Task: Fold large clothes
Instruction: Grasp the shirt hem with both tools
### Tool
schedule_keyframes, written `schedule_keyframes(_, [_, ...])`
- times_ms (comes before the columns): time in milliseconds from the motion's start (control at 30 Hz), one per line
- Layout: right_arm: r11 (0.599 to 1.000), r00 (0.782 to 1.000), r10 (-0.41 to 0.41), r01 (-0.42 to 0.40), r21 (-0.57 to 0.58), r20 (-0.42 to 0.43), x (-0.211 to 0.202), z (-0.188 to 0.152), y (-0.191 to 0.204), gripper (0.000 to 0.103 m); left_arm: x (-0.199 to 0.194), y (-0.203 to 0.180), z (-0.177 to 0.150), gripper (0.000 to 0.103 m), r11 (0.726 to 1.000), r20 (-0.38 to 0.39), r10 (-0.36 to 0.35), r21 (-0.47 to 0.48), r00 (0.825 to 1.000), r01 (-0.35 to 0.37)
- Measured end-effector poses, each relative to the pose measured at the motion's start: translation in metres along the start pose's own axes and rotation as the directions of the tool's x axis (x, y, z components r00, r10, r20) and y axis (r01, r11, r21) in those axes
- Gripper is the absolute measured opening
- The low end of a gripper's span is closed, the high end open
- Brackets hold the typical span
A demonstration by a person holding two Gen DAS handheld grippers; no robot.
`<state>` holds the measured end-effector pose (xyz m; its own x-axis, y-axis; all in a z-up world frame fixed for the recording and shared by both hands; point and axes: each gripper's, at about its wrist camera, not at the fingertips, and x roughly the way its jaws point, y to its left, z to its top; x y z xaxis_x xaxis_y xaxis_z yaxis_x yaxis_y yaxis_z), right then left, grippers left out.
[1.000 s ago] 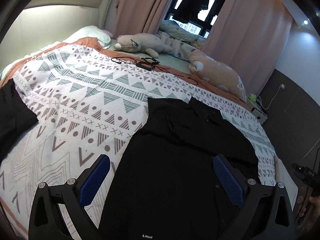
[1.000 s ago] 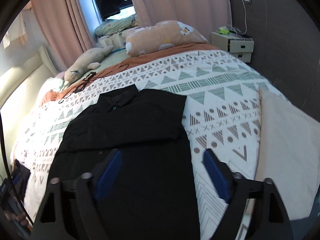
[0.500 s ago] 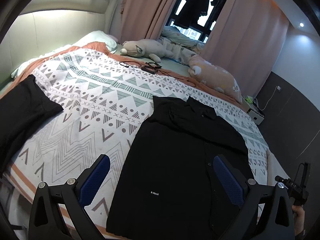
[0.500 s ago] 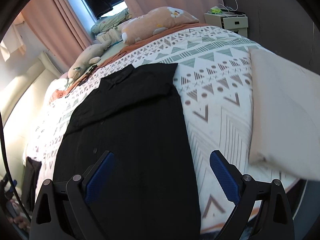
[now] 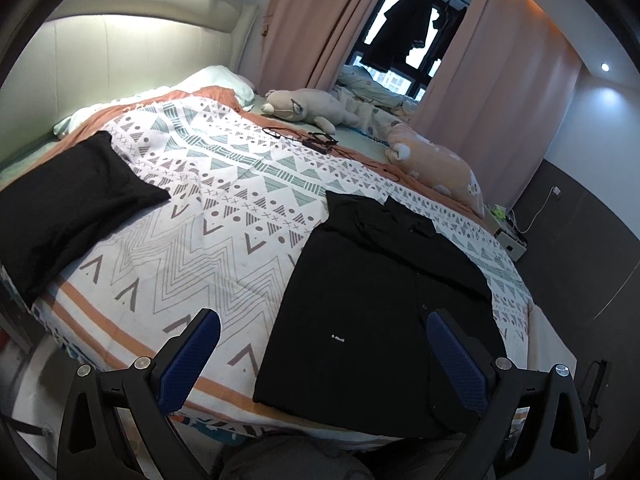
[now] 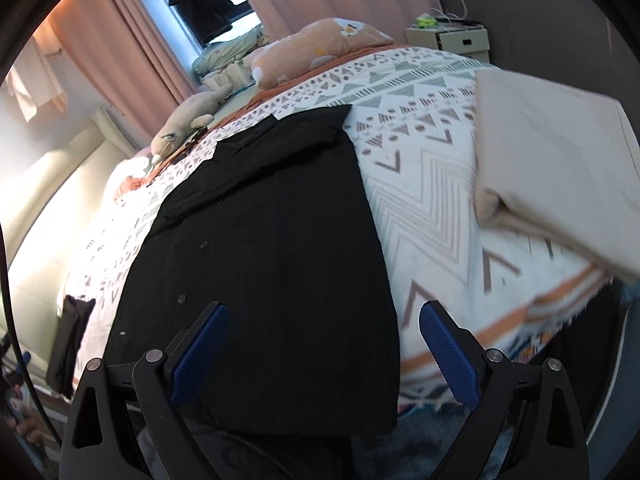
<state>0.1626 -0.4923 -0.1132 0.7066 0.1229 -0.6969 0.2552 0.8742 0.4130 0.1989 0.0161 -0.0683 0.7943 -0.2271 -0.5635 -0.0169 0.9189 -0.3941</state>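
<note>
A black button-up shirt (image 5: 380, 304) lies flat on the patterned bedspread (image 5: 208, 240), sleeves folded in, collar at the far end, hem at the bed's near edge. It also shows in the right wrist view (image 6: 272, 264). My left gripper (image 5: 322, 354) is open and empty, held off the bed's near edge over the shirt's hem. My right gripper (image 6: 322, 346) is open and empty, above the hem and right part of the shirt.
A folded black garment (image 5: 60, 204) lies at the bed's left side. A folded beige cloth (image 6: 552, 164) lies at the right. Plush toys (image 5: 308, 110) and cables (image 5: 316, 142) sit at the far side. A nightstand (image 6: 452, 42) stands by the dark wall.
Both grippers have pulled back and up from the shirt toward the bed's near edge, so the whole shirt and its hem now show. Both stay open.
</note>
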Motion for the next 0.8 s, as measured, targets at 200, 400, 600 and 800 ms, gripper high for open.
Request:
schedule_keyframes(200, [0.999,0.999,0.029,-0.028,0.037,-0.015,0.005,-0.027,-0.016,0.096,0.003,0.034,-0.025,0.103,0.997,-0.038,-0.014,-0.071,0.999,0.011])
schedule_keyframes(400, [0.994,0.997,0.069,-0.065,0.085,-0.044,0.023,-0.044,-0.031,0.093,0.038,0.058,-0.044,0.085,0.99,-0.13,-0.036,-0.137,0.991,0.018])
schedule_keyframes(600, [0.988,0.991,0.093,-0.079,0.135,-0.1,0.046,-0.059,-0.049,0.082,0.08,0.069,-0.06,0.077,0.987,-0.225,-0.056,-0.159,0.973,0.02])
schedule_keyframes(800, [0.968,0.981,0.158,-0.13,0.215,-0.116,0.058,-0.075,-0.07,0.078,0.109,0.07,-0.073,0.07,0.984,-0.301,-0.078,-0.174,0.95,0.026])
